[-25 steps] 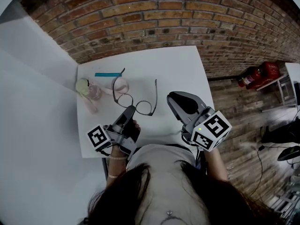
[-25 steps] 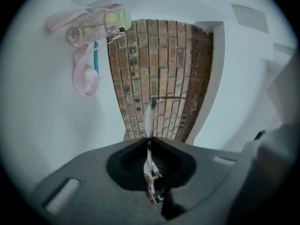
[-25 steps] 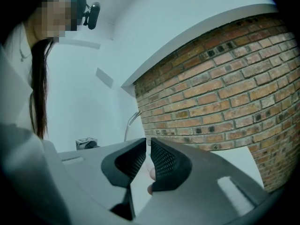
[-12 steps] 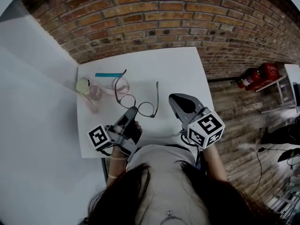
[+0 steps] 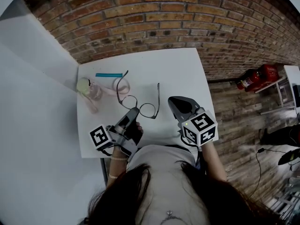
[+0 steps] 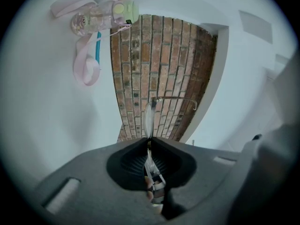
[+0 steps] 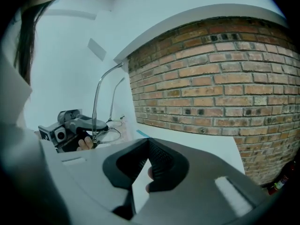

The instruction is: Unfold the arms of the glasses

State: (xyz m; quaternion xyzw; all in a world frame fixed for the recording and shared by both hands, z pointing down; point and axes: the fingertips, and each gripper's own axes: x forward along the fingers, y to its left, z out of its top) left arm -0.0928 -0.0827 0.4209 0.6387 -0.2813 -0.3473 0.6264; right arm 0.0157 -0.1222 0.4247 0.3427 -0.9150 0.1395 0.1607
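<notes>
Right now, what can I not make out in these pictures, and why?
- Head view: the hinges of the glasses are too small to show how far the arms open.
- Left gripper view: the tongs of the left gripper cover the frame part they clamp.
- Left gripper view: the marks on the bottle are too blurred to read.
- Head view: the person's body hides part of the near edge of the table.

Left claw (image 5: 132, 110) pinches the glasses (image 5: 147, 110); right claw (image 5: 174, 102) hovers with jaws together.
</notes>
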